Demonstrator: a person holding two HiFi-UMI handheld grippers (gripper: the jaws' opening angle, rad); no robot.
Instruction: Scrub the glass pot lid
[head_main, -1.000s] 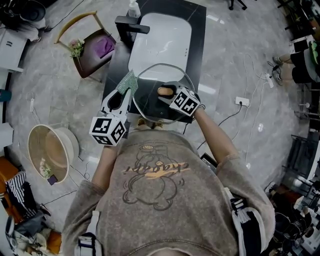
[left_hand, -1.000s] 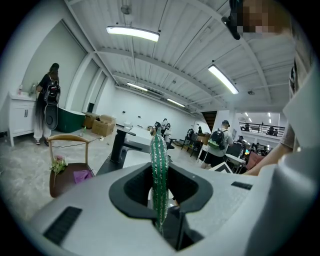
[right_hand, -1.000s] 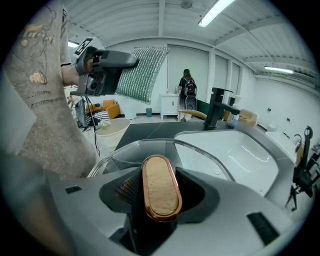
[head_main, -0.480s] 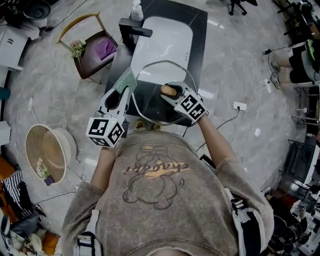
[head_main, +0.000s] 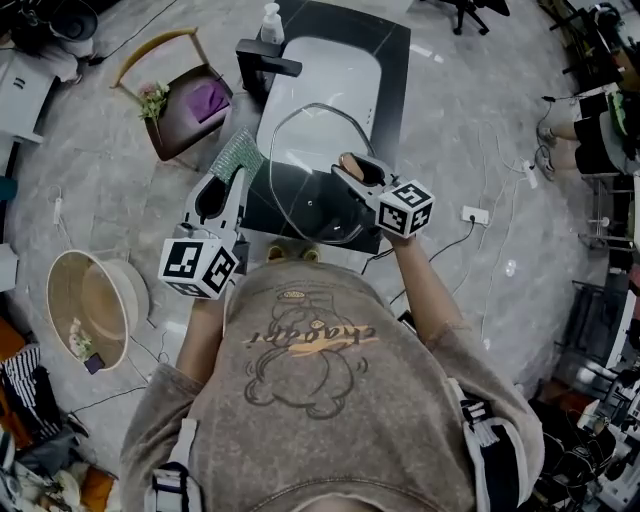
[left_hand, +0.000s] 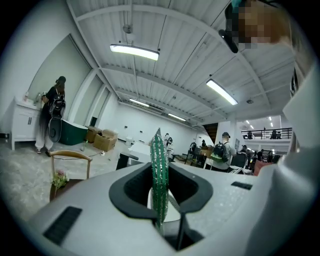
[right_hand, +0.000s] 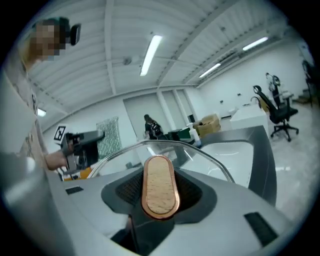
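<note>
Two grippers in use, one tool each.

Lid (head_main: 305, 150): round, clear glass with a thin metal rim. It is held tilted above the near end of a white oval sink (head_main: 335, 70) set in a black glossy counter (head_main: 392, 60). Its knob (right_hand: 159, 186) is a long oval of pale, grainy wood with a copper-coloured edge.

Right gripper (head_main: 358, 172): jaws closed on the knob, one pad on each long side, and the lid hangs from that grip. The right forearm is bare and reaches out from the body. The gripper points far and left, and its marker cube is on the near right of the lid.

Left gripper (head_main: 232, 178): jaws pinched shut on a green cloth (left_hand: 159, 170). The cloth is thin, has a glittery knitted texture and stands on edge out of the jaws. In the head view it sits just left of the lid's rim; I cannot tell if it touches. The left forearm is held close to the body. The gripper points far and slightly right, with its cube nearest the person.

Surroundings:
- A black angular faucet (head_main: 262, 55) and a white pump bottle (head_main: 268, 20) at the far left of the sink.
- A wooden chair (head_main: 180, 95) with a purple seat on the left.
- A round pale tub (head_main: 55, 290) on the grey marbled floor at the near left.
</note>
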